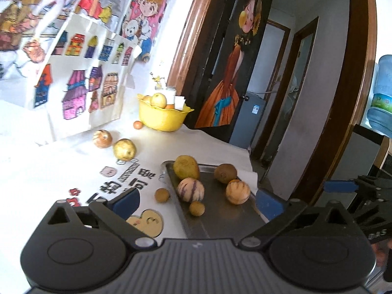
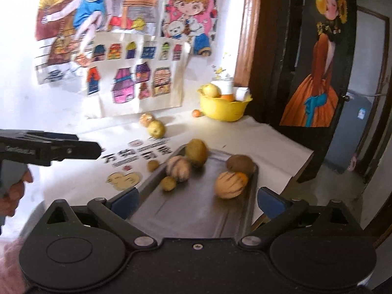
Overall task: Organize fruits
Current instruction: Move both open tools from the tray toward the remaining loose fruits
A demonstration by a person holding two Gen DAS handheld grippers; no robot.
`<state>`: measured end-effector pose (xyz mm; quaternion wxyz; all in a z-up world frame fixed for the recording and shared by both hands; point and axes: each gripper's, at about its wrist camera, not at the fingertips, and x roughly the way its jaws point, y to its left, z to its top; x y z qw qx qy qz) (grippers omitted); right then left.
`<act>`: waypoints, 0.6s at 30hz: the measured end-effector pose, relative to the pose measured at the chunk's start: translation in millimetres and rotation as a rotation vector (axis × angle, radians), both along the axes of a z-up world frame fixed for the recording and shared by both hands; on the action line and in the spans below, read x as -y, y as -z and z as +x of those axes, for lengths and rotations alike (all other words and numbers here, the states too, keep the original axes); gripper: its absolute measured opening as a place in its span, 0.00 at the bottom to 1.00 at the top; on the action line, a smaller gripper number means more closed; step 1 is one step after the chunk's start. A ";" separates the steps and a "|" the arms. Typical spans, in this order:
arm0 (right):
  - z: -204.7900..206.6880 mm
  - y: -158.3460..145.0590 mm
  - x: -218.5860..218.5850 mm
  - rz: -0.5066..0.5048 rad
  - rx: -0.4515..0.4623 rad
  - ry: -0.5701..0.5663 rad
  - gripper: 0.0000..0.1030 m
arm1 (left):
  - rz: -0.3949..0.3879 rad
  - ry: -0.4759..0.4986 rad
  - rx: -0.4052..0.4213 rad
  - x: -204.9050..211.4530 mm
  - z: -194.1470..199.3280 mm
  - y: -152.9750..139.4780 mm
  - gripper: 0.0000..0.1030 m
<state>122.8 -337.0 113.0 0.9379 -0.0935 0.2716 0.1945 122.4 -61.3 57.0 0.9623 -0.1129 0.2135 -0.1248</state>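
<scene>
Both grippers hang above the near end of the tray (image 1: 220,220) with jaws spread wide and nothing between them: the left gripper (image 1: 196,203) straddles the tray's near left rim, the right gripper (image 2: 196,202) its whole near end. No earlier frame is given, so only this released state can be told.

On the tray lie a mango (image 1: 186,170), a kiwi (image 1: 225,173), two striped melons (image 1: 190,189) (image 1: 237,191) and a small round fruit (image 1: 196,208). Another small fruit (image 1: 162,195) sits on the table (image 1: 61,171) just beside the tray's left rim. The tray's right rim runs close to the table's right edge, beyond which the floor drops away.

Toward the far edge, well apart from the tray, are a pear (image 1: 124,149), an onion-like fruit (image 1: 102,138), a small orange (image 1: 138,124) and a yellow bowl (image 1: 161,120) holding fruit. Open tabletop lies between these and the tray.

Only the right wrist view shows an orange piece (image 2: 242,177) tucked behind the right melon, and a hand (image 2: 9,196) holding the left gripper.
</scene>
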 end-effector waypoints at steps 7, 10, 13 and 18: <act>-26.2 7.4 -16.9 -0.050 -0.063 -0.061 0.99 | 0.044 -0.026 -0.050 -15.9 -21.9 14.6 0.99; -29.8 16.3 -23.9 -0.064 -0.106 -0.075 0.99 | 0.044 -0.026 -0.092 -21.9 -26.1 24.6 0.99; -30.2 28.2 -32.0 -0.078 -0.159 -0.080 0.99 | 0.072 -0.016 -0.118 -25.1 -30.3 31.8 0.99; -27.3 46.6 -48.7 -0.073 -0.245 -0.136 0.99 | 0.120 -0.014 -0.158 -34.0 -33.9 40.6 0.99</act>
